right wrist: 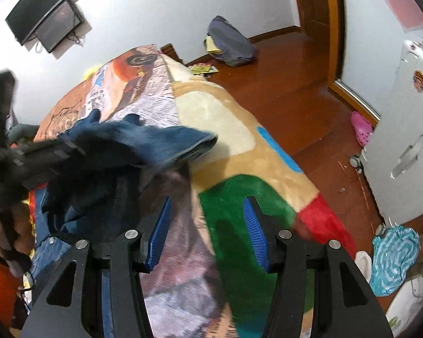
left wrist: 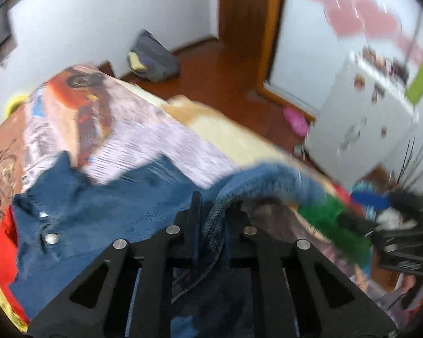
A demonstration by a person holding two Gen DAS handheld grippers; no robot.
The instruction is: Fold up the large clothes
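A pair of blue jeans lies on the bed, its waistband and metal button at the left. My left gripper is shut on a fold of the jeans' denim, which runs between its fingers and lifts up to the right. In the right wrist view the same jeans hang lifted from the left gripper, which comes in from the left. My right gripper is open and empty, above the colourful blanket, just right of the hanging denim.
The bed carries a car-print sheet and a beige, green and red blanket. A purple bag lies on the wooden floor by the wall. A white fridge stands right, with a pink shoe and turquoise cloth nearby. A screen hangs on the wall.
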